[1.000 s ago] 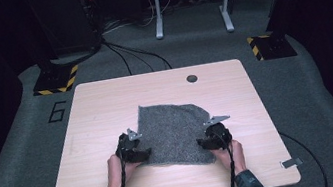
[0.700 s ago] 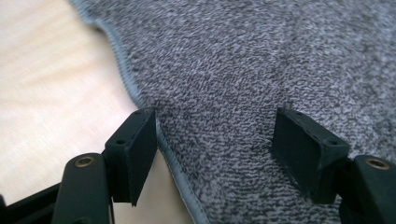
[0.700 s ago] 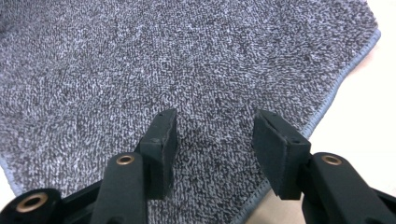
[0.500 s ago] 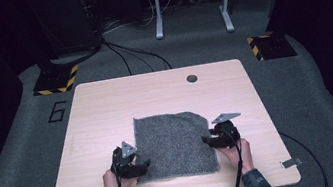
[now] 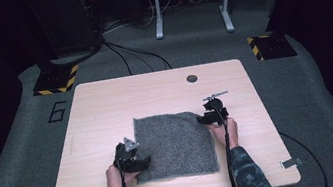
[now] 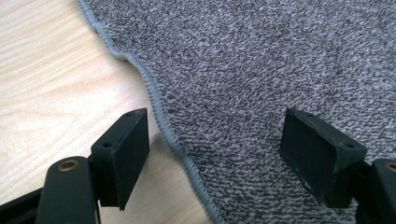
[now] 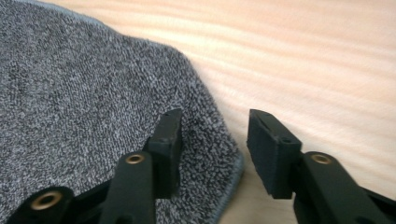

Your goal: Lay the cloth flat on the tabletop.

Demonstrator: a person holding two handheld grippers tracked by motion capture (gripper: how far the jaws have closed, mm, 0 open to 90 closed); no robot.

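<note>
Since cloth [image 5: 175, 143] flattened, both tools released: left [image 5: 141, 162], right [image 5: 204, 117].

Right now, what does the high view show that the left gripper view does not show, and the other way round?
High view alone: the whole grey towel lying flat, the right hand-held gripper at its far right corner, the round hole in the table.
Left gripper view alone: the towel's stitched wavy hem running between the open jaws.
Both: the towel, the wooden table, the left hand-held gripper at the towel's left edge.
</note>
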